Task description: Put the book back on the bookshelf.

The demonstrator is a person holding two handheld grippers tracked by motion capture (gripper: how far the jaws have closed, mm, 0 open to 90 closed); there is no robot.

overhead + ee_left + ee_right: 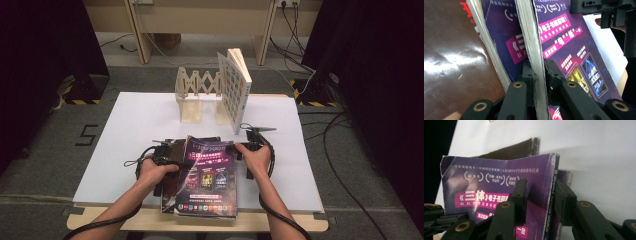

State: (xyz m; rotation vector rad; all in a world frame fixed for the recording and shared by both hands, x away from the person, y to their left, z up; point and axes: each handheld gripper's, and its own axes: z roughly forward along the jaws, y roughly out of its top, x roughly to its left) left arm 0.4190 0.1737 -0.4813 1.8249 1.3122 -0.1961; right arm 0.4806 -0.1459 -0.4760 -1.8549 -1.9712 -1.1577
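A purple paperback (207,175) lies on top of a small stack at the front of the white tabletop (125,130), its left side raised. My left gripper (172,156) is shut on that raised page edge; the pages run straight between its pads (539,67). My right gripper (239,149) is at the book's right side. There the spine (552,202) stands between its jaws (541,187), with a strip of cover showing beside one pad, so they are open. Under the top book lie a second purple book (504,37) and a glossy brown one (449,62).
A wooden folding rack (197,90) stands at the back of the table, and a colourful book (235,85) stands upright in its right end. White tabletop lies bare between rack and stack. Cables trail on the floor at the right.
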